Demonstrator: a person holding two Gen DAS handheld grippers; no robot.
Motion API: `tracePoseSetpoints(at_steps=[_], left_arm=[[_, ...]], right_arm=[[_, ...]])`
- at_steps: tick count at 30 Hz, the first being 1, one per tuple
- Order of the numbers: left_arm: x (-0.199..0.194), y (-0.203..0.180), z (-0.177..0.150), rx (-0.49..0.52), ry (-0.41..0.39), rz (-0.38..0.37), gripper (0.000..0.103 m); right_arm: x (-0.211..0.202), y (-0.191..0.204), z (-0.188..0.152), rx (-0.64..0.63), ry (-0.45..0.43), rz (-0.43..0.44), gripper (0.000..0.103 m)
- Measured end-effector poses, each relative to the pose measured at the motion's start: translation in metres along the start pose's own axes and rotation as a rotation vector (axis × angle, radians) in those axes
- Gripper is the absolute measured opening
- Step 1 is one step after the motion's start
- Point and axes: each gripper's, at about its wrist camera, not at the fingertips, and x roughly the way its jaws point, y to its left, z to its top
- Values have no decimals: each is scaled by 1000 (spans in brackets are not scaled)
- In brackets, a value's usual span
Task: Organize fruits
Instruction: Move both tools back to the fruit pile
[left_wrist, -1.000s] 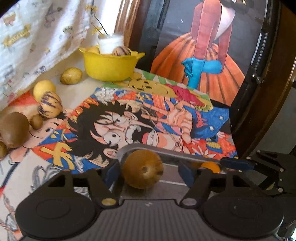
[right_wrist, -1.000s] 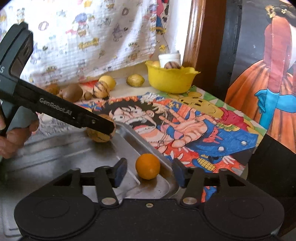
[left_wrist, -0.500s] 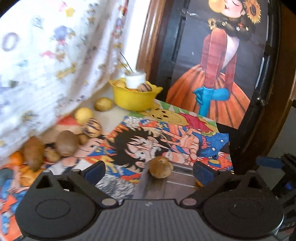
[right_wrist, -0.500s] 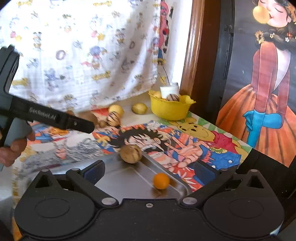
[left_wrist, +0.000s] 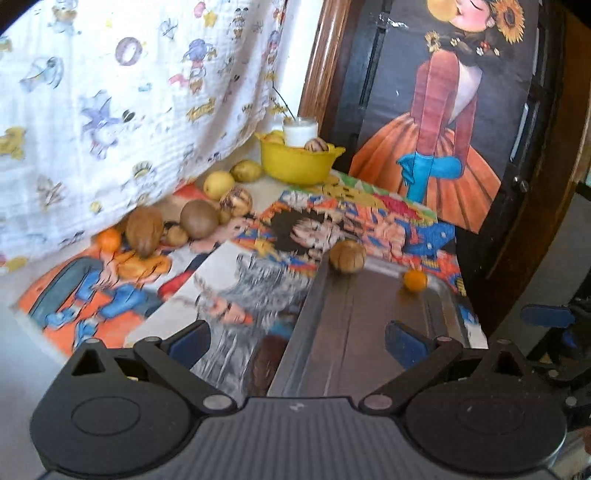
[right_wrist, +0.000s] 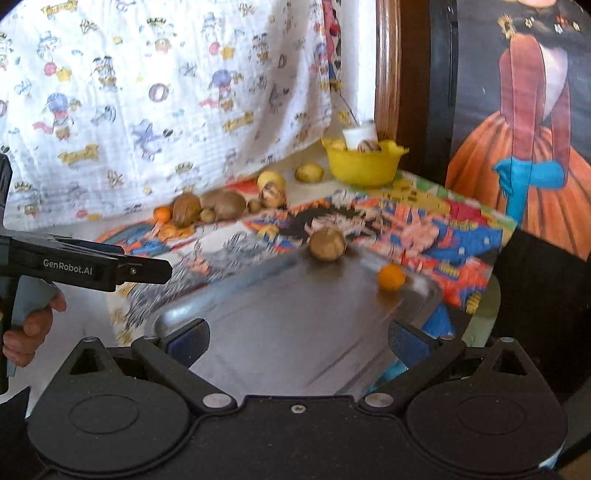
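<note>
I am holding my left gripper (left_wrist: 297, 338) with its blue-padded fingers (left_wrist: 404, 342) spread wide and pinching nothing, hovering above the near end of the metal tray (left_wrist: 354, 332). My right gripper (right_wrist: 298, 336) is likewise gaping, its blue pads (right_wrist: 406, 341) standing well apart with nothing between them, poised over the same tray (right_wrist: 295, 317). On the tray's far side a brown, rough-skinned round fruit (left_wrist: 347, 256) is sitting against the far left corner, and a small orange (left_wrist: 415, 280) is resting near the far right rim; from the right wrist I am seeing the same brown fruit (right_wrist: 327, 244) and orange (right_wrist: 391, 277), apart from each other. The tray is lying on a table covered with colourful cartoon posters (left_wrist: 369, 218). Further out, along the left edge under a white cartoon-print cloth (left_wrist: 129, 110), a loose row of fruit is waiting: another orange (left_wrist: 109, 239), a large brown fruit (left_wrist: 144, 230), a round brown one (left_wrist: 199, 223), a striped one (left_wrist: 236, 199), a yellow one (left_wrist: 218, 184) and a yellowish-brown one (left_wrist: 246, 170). Beyond them a yellow bowl (left_wrist: 297, 164) is holding a white cup (left_wrist: 300, 131) and a striped fruit (left_wrist: 316, 144). In the right wrist view I am also seeing my left gripper's black body (right_wrist: 88, 269) reaching in from the left, with my hand (right_wrist: 31, 328) wrapped around its handle. A poster of a girl in an orange skirt (left_wrist: 439, 147) is leaning behind the table.
</note>
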Motion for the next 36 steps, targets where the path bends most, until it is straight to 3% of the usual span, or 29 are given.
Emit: tracePoseSetpoints(at_steps=[5, 15, 22, 28, 33, 36], left_arm=[[-14, 8, -21, 43, 37, 8, 103], [-25, 23, -46, 137, 97, 56, 103], [-29, 54, -48, 104, 112, 96, 103], [-30, 87, -40, 77, 117, 157, 103], [-33, 112, -21, 74, 65, 206, 103], [-34, 123, -10, 93, -16, 209, 103]], right_arm=[[-2, 16, -20, 47, 94, 5, 102], [0, 48, -28, 78, 183, 58, 102], [12, 64, -18, 76, 249, 67, 102], [26, 79, 17, -2, 228, 96, 102], [28, 94, 84, -167, 128, 104, 102], [23, 102, 129, -331, 23, 131, 102]])
